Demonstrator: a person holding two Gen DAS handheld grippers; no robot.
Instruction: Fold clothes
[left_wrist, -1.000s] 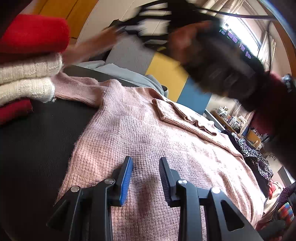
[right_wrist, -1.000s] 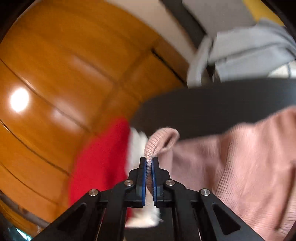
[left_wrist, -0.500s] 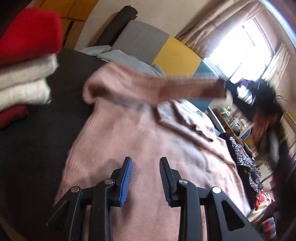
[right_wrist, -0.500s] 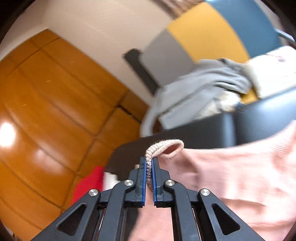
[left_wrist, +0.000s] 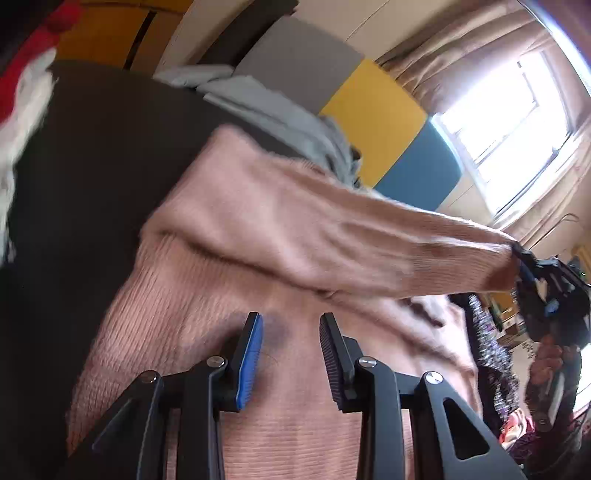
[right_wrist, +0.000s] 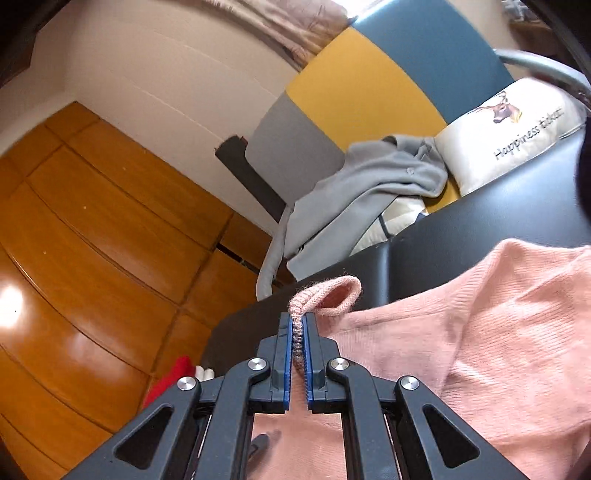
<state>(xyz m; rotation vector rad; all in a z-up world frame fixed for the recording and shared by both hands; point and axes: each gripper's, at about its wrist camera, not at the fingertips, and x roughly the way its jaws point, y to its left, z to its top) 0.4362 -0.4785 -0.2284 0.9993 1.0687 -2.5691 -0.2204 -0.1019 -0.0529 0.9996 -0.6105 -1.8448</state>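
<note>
A pink knit sweater (left_wrist: 280, 369) lies spread on a black surface (left_wrist: 85, 177). Its sleeve (left_wrist: 351, 236) is stretched out level to the right, above the body of the sweater. My right gripper (right_wrist: 297, 325) is shut on the sleeve's ribbed cuff (right_wrist: 325, 297); in the left wrist view that right gripper (left_wrist: 524, 266) shows at the right edge, held by a hand. My left gripper (left_wrist: 291, 328) hovers just over the sweater's body, its jaws apart with only flat knit beneath them.
A stack of folded red and cream knitwear (left_wrist: 26, 92) sits at the left edge. A grey garment (right_wrist: 369, 192) and a printed cushion (right_wrist: 517, 129) lie on the grey, yellow and blue sofa back (right_wrist: 369, 92). Dark patterned clothes (left_wrist: 491, 354) lie at right. Wooden panels (right_wrist: 92, 240) stand behind.
My right gripper has pulled the sleeve from the left side, near the stack, across the sweater to the right. My left gripper shifted along the sweater's body; the folded stack slid toward the frame's edge.
</note>
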